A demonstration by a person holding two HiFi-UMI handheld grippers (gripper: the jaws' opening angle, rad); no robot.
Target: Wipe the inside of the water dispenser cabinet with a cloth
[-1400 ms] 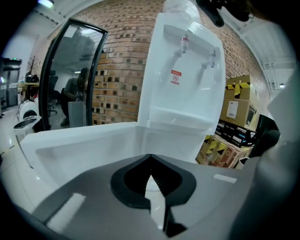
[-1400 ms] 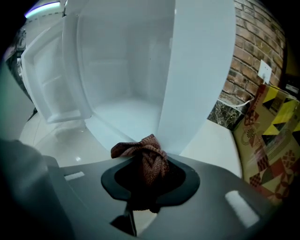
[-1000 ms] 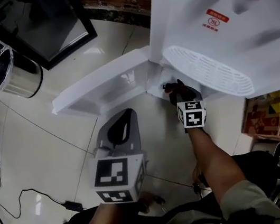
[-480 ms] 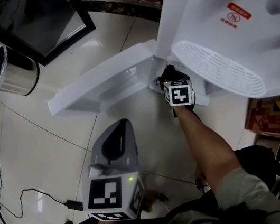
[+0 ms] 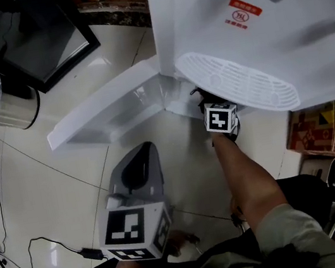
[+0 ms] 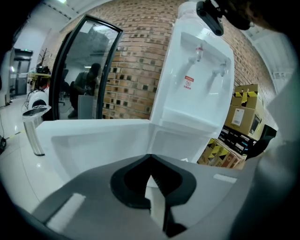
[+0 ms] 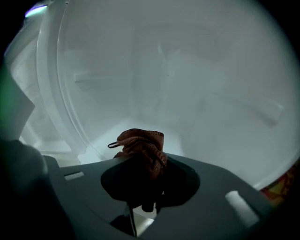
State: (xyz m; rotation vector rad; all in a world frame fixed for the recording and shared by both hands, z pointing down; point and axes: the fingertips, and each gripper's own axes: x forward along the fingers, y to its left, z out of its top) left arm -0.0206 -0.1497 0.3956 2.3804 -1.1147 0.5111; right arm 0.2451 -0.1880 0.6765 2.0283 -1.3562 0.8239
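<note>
The white water dispenser [image 5: 251,25] stands at the upper right, its cabinet door [image 5: 106,112] swung open to the left. My right gripper [image 5: 210,102] reaches into the cabinet mouth just under the drip tray [image 5: 235,83], which hides its tips in the head view. In the right gripper view the right gripper [image 7: 140,157] is shut on a bunched reddish-brown cloth [image 7: 143,143], close to the white inner wall of the cabinet [image 7: 178,84]. My left gripper [image 5: 136,168] hangs in front of the door, shut and holding nothing, and the left gripper [image 6: 151,164] faces the open door [image 6: 93,140].
A steel bin [image 5: 0,95] and a black-framed glass panel [image 5: 35,38] stand at the far left. Cardboard boxes [image 5: 314,130] sit right of the dispenser. Cables [image 5: 21,249] trail over the glossy tiled floor. A brick wall [image 6: 136,56] is behind the dispenser.
The right gripper with the cloth has shifted and rolled inside the cabinet mouth, a little lower. The left gripper has barely moved. The head view has swung.
</note>
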